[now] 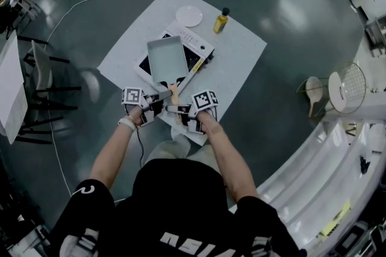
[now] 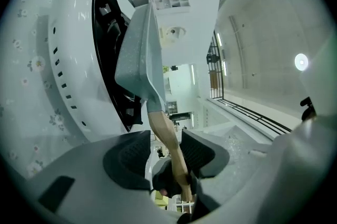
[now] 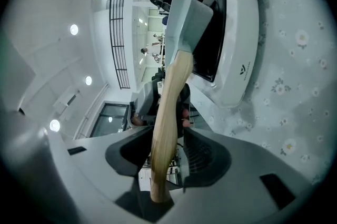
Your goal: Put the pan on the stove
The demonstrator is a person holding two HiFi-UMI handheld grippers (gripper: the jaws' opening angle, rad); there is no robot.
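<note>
Both grippers released: left gripper [image 2: 164, 150] and right gripper [image 3: 167, 150] stand with jaws apart, wooden handle [image 1: 174, 93] running between the pads, unclamped. Its pan [image 1: 167, 59] sits flat on the stove [image 1: 199, 43], centre of the head view, on the flowered table [image 1: 241, 57].

The pan [image 1: 167, 58] sits on the stove [image 1: 194, 40], plate [image 1: 189, 15] and bottle [image 1: 221, 21] behind.
</note>
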